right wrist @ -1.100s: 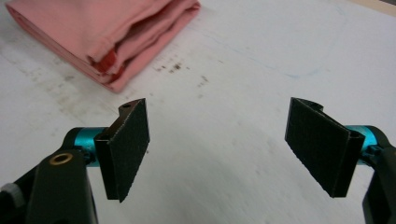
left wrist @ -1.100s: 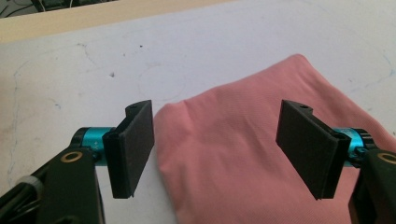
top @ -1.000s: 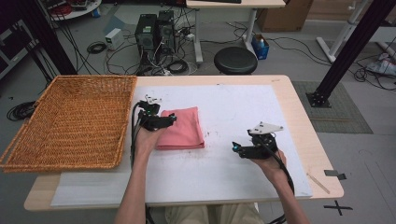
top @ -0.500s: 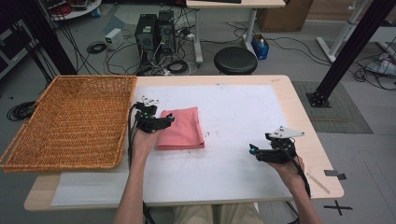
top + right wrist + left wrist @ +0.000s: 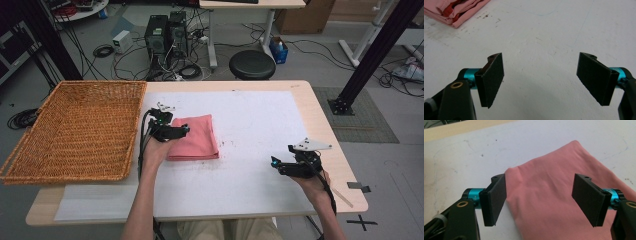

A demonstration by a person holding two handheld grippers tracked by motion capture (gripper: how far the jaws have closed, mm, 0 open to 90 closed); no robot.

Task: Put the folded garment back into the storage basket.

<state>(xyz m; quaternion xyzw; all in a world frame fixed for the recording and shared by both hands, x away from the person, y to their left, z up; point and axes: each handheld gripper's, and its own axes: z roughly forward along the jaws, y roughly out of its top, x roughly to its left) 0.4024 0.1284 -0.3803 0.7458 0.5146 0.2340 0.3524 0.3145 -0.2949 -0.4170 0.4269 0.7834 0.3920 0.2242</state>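
A folded pink cloth (image 5: 197,137) lies on the white sheet left of the table's middle. My left gripper (image 5: 184,131) rests at the cloth's left edge with its jaws apart. In the left gripper view (image 5: 541,187) the cloth (image 5: 554,182) lies under and between the open jaws, the left pad (image 5: 497,195) standing at the cloth's edge without pressing on it. My right gripper (image 5: 275,164) hovers low near the table's right front, well away from the cloth. Its jaws (image 5: 540,67) are open over bare white sheet, and the cloth's folded layers (image 5: 454,10) show far off at top left.
A large wicker basket (image 5: 75,130) sits at the left end of the table, close beside my left hand. The white sheet (image 5: 250,120) covers most of the wooden tabletop (image 5: 330,145). A black stool (image 5: 252,64) and cables stand on the floor beyond.
My right gripper has moved rightward, away from the cloth toward the table's right edge. The left gripper and the cloth have stayed where they were.
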